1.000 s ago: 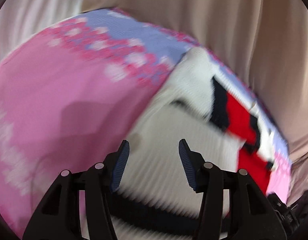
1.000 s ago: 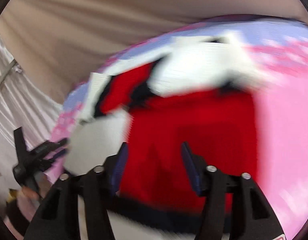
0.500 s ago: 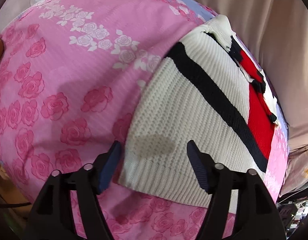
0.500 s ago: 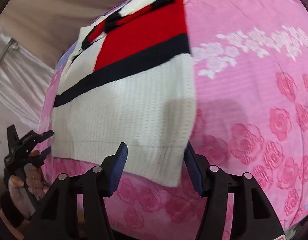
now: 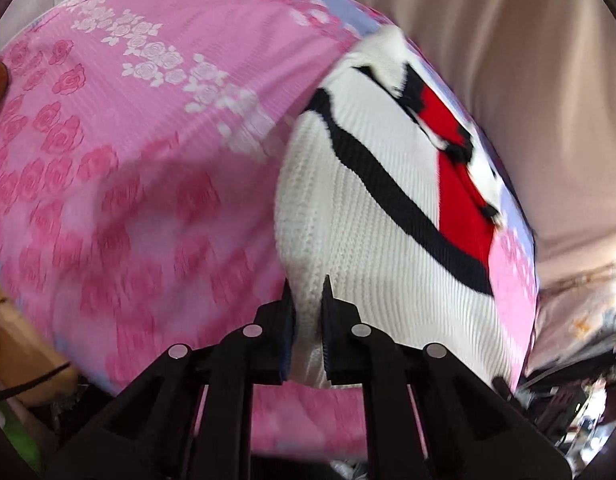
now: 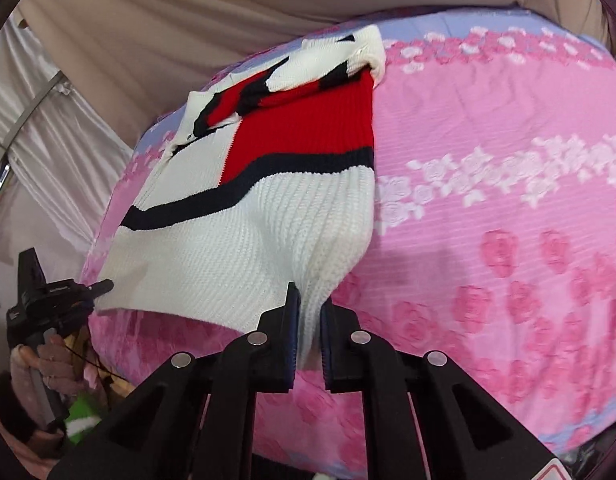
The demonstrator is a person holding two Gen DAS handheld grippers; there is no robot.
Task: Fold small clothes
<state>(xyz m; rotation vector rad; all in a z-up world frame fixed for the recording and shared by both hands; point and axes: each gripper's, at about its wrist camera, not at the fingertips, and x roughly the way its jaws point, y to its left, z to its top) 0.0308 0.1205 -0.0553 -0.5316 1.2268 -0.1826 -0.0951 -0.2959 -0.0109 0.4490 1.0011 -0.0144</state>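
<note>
Sweater (image 5: 387, 240) hem corners pinched: left gripper (image 5: 306, 304) fingers clamp near-left corner, right gripper (image 6: 306, 312) fingers clamp near-right corner, knit bunched btwn pads. Rest of sweater lies flat on pink rose-print bedsheet (image 6: 487, 200), w/ beige curtain (image 6: 188, 20) behind.

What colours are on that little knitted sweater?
The sweater is white with a red block and navy stripe, clearest in the right wrist view.

Both wrist views close, facing forward, sharing the sweater (image 5: 379, 240)
</note>
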